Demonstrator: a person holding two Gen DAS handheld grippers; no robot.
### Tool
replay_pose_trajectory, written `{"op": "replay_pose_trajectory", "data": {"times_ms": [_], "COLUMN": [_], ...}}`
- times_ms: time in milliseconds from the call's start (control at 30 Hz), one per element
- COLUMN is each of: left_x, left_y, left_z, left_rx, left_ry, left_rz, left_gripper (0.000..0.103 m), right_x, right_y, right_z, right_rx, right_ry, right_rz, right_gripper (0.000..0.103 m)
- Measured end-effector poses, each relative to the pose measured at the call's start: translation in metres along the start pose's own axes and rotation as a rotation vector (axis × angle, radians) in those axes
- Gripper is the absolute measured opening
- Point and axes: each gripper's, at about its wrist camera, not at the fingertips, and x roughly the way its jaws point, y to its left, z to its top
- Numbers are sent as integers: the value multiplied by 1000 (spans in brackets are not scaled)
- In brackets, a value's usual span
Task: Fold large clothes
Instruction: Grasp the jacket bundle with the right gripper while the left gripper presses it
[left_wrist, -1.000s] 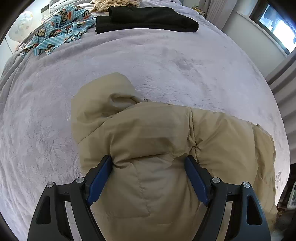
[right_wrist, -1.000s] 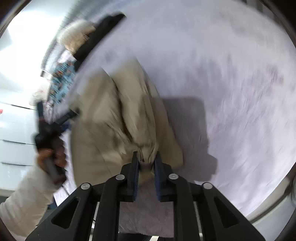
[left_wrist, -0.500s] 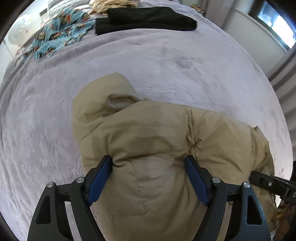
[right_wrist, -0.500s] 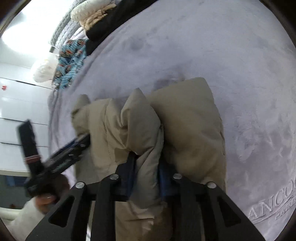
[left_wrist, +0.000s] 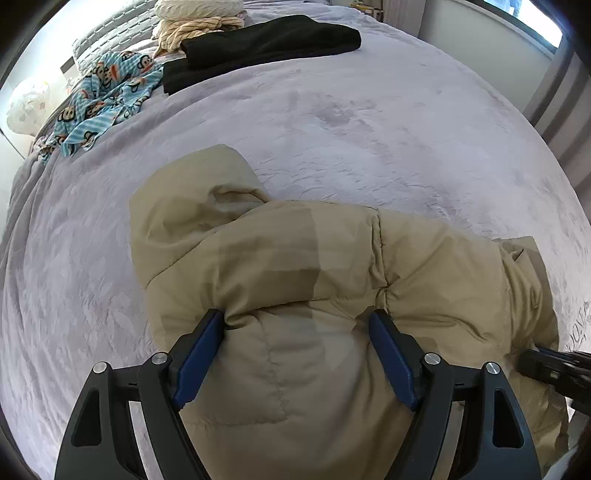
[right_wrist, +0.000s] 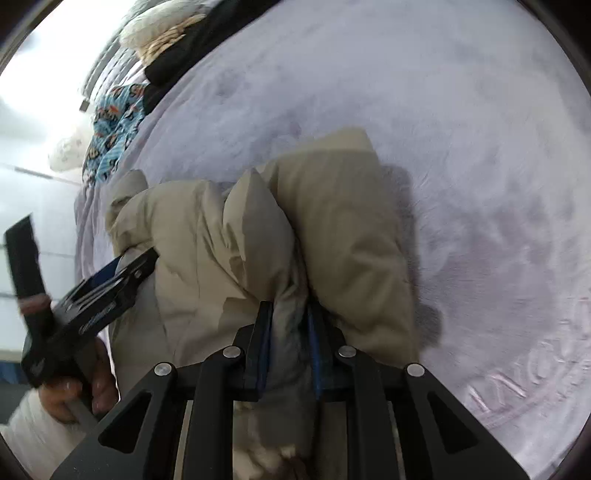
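Compared with one second ago, the right wrist view is much sharper, and the beige puffer jacket (right_wrist: 332, 229) now fills its centre as a folded bundle instead of a blurred strip; the right gripper (right_wrist: 290, 332) has come lower over it. In the left wrist view the tip of the right gripper (left_wrist: 554, 365) has newly entered at 4 o'clock, and the jacket (left_wrist: 295, 295) lies almost as before.

The jacket is soft, quilted and thick, with stitched seams and rounded bulges; its hood forms a cup shape toward 11 o'clock in the left view. It lies on the bed cover (left_wrist: 369, 129), a lilac plush with a short, brushed pile.

The left gripper (left_wrist: 297, 347) has its blue pads spread wide, with a fat part of the jacket between them; the fabric bulges against both pads, so it grips the jacket. The right gripper's jaws are narrow and closing on a thin fold of the jacket, which is pinched between its pads.

Only the left view shows clearly the black folded garment (left_wrist: 266, 44), the cartoon-print blue cloth (left_wrist: 103, 96) and the cream knit pile (left_wrist: 199, 18) at 11 to 12 o'clock. Only the right view shows the person's hand (right_wrist: 77, 395) holding the left gripper's handle at 8 o'clock, a pale sleeve (right_wrist: 33, 435), and embossed letters (right_wrist: 517, 384) in the cover at 4 o'clock.
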Motion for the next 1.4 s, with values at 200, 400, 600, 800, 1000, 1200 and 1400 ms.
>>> {"op": "replay_pose_trajectory", "data": {"times_ms": [200, 400, 600, 800, 1000, 1200, 1400], "left_x": [1, -12, -59, -76, -53, -56, -65], "left_y": [0, 6, 35, 52, 50, 52, 59], "left_z": [-3, -5, -35, -95, -134, -132, -134], "left_rx": [-11, -34, -75, -117, -171, -139, -112], "left_ry": [-9, -4, -29, 28, 102, 98, 95], "left_rz": [18, 24, -54, -158, -211, -218, -226], "left_gripper": [80, 81, 81, 81, 84, 84, 84], "right_x": [-42, -23, -14, -8, 1, -8, -29], "right_y": [16, 15, 7, 7, 16, 26, 35], "right_z": [-22, -44, -44, -47, -52, -56, -66], "right_rx": [-78, -158, -153, -146, -162, -127, -63], "right_ry": [-62, 27, 33, 22, 17, -9, -57], "right_rz": [48, -20, -32, -67, -129, -188, -223], "right_gripper": [18, 18, 18, 18, 19, 22, 46]}}
